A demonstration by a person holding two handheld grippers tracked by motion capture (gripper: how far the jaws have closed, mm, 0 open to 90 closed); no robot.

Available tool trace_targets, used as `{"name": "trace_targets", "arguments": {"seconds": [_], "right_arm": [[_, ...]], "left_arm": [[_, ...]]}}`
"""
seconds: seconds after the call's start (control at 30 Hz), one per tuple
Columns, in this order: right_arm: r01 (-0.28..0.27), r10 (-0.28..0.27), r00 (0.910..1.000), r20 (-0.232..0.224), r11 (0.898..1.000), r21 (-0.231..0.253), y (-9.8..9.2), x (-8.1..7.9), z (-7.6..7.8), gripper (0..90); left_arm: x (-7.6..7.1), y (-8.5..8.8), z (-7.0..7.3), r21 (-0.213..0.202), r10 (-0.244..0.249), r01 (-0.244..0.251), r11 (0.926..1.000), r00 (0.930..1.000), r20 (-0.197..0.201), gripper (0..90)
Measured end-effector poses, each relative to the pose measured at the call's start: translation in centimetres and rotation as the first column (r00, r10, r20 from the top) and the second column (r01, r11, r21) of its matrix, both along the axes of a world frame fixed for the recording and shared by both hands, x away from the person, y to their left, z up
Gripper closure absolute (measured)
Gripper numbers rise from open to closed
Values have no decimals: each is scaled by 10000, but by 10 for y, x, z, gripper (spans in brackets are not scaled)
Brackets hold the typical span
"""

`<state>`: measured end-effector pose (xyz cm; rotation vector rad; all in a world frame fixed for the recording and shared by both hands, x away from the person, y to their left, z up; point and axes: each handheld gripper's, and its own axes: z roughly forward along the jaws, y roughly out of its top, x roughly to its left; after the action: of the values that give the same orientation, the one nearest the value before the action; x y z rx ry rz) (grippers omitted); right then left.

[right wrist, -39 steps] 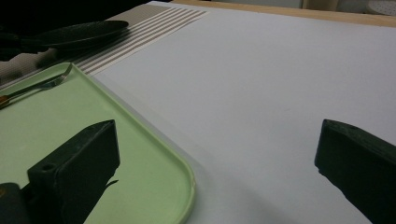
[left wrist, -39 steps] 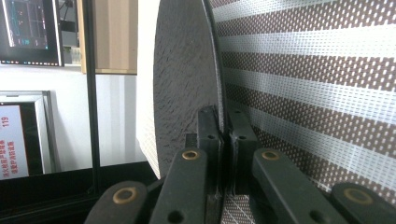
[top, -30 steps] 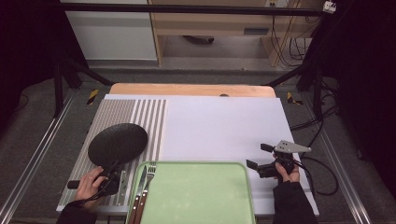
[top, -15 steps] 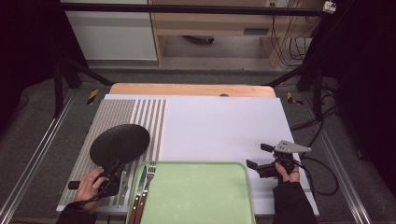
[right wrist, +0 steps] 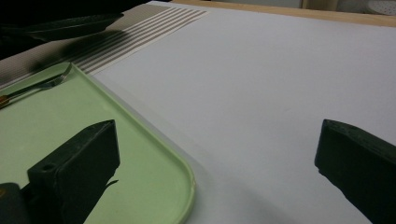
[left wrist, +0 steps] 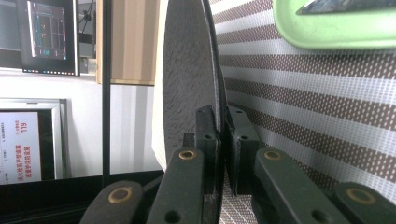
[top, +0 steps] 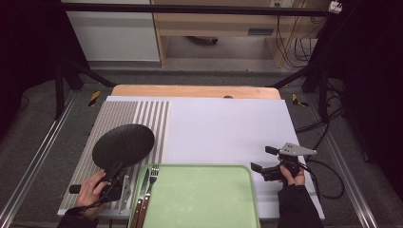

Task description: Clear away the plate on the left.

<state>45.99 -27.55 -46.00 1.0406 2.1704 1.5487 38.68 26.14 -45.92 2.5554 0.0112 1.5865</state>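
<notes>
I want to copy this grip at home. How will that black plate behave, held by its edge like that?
The black plate keeps its flat shape off the mat, so probably stiff. Its matte, grainy face should resist slipping. Pinched at the rim by the left gripper, it may tend to tilt.

The left claw (left wrist: 220, 140) pinches the rim of a black plate (left wrist: 187, 79), one jaw on each face, so the plate stands edge-on and rises to the top of the picture. To its right lies a striped brown-and-white mat (left wrist: 317, 107), with the corner of a green tray (left wrist: 327, 28) above it. At left, a lit screen (left wrist: 44, 35) hangs on a pale wall.
</notes>
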Motion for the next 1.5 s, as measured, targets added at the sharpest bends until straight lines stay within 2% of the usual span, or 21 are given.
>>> {"name": "trace_targets", "arguments": {"seconds": [0.43, 0.87, 1.5], "right_arm": [[-6, 6, 10000, -56, 10000, -14, 0, 0, 0, 4], [-2, 2, 10000, -56, 10000, -26, 0, 0, 0, 3], [10, -10, 10000, -35, 10000, -3, 0, 0, 0, 4]], "left_arm": [[-8, -11, 8, -235, -241, 243, 9994, 9997, 81, 839], [-20, -26, 17, -421, -743, 750, 9963, 9971, 170, 837], [-40, -52, 31, -744, -1631, 1654, 9834, 9859, 363, 835]]}}
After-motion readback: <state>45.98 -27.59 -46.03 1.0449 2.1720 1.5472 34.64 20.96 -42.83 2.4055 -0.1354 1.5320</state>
